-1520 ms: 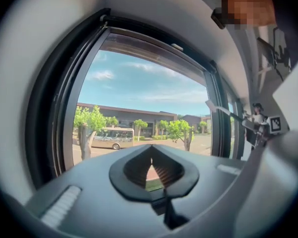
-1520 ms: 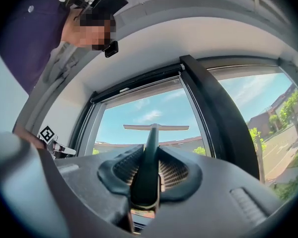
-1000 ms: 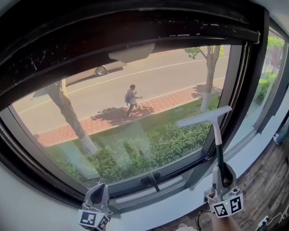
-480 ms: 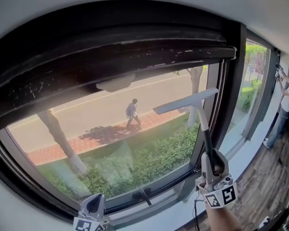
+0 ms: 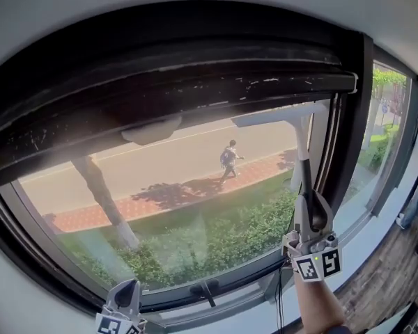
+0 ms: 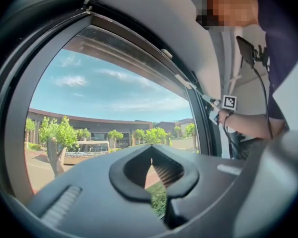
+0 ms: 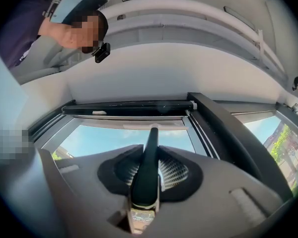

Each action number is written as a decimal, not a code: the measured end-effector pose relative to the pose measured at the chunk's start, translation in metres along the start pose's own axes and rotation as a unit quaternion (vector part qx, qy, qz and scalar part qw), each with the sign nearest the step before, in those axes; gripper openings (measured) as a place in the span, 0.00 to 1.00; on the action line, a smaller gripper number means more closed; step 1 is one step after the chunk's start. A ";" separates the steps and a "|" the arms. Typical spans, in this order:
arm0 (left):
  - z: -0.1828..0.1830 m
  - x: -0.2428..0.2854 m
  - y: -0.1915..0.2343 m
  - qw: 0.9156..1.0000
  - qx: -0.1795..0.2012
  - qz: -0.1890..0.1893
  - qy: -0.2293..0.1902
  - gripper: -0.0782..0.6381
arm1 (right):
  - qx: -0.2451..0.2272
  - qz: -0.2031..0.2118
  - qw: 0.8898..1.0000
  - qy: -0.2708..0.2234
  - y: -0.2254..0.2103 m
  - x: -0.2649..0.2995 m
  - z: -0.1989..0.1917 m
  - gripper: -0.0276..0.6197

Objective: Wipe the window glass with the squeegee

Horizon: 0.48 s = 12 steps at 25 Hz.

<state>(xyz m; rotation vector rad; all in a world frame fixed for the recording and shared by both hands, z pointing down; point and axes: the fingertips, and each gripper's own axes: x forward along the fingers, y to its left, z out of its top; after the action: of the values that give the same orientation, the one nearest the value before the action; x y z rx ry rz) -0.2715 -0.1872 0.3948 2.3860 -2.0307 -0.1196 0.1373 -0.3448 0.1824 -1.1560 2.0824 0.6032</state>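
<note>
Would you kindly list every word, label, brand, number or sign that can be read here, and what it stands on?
None can be read.
Right gripper and left gripper: square black-and-white markers only, no letters.
Squeegee handle end, in the right gripper view: a small label, too blurred to read.
</note>
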 end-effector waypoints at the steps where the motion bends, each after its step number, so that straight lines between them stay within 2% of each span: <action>1: 0.001 0.001 0.001 1.000 -0.001 0.003 -0.001 0.12 | 0.000 0.004 1.000 -0.005 -0.002 0.004 -0.001 0.20; 8: 0.008 0.005 0.005 1.000 -0.011 0.026 -0.007 0.12 | -0.010 0.012 0.999 -0.043 -0.012 0.025 0.006 0.20; 12: 0.021 0.011 0.009 1.000 -0.007 0.025 -0.015 0.12 | -0.017 0.009 0.999 -0.049 -0.012 0.038 0.014 0.20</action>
<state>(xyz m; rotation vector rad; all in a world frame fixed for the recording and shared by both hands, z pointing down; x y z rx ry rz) -0.2797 -0.1982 0.3742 2.3375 -2.0929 -0.1695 0.1377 -0.3628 0.1440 -1.1054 2.0077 0.6930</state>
